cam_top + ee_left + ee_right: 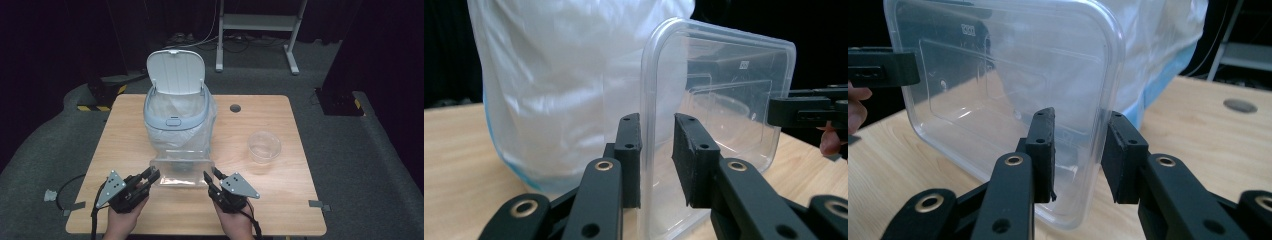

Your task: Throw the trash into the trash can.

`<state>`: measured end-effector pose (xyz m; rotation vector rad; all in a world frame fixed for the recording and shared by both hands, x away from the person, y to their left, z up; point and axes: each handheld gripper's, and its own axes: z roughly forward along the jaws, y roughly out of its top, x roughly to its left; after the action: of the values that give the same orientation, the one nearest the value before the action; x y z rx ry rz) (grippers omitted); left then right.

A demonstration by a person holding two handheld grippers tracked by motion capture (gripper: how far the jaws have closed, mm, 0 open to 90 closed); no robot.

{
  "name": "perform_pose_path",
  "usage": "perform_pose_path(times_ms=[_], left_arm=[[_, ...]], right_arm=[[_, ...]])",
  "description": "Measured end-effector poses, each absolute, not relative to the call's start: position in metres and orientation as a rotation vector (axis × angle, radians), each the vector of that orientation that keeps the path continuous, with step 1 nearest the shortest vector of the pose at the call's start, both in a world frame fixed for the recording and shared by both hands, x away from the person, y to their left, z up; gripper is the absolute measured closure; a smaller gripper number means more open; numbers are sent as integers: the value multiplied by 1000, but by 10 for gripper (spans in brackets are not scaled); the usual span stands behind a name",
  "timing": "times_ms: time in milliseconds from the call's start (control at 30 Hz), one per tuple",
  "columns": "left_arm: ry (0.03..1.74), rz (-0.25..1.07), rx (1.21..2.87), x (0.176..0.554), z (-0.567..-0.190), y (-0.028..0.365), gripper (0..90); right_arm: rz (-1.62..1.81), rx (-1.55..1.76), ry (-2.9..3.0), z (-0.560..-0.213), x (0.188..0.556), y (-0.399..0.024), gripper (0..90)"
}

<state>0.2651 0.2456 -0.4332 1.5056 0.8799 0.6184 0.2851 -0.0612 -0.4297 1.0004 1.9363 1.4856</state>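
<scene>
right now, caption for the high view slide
Two claws, left and right, hold a clear container before an open, bag-lined bin.

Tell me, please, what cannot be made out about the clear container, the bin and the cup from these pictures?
- Clear container: whether its bottom edge touches the table; in the left gripper view the left gripper covers it.
- Bin: its inside, in the high view, hidden by the white liner bag.
- Round clear cup: whether anything is in it; too small and glary.
</scene>
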Motion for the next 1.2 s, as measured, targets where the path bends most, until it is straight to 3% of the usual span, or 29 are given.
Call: perform_pose_path(times_ms=[733, 1200], left_arm=[[781, 708, 1439, 262, -371, 246, 731], [747, 727, 1403, 288, -340, 245, 730]], right_arm=[[1603, 894, 1779, -371, 283, -63, 681], [1627, 857, 1691, -336, 299, -61, 683]])
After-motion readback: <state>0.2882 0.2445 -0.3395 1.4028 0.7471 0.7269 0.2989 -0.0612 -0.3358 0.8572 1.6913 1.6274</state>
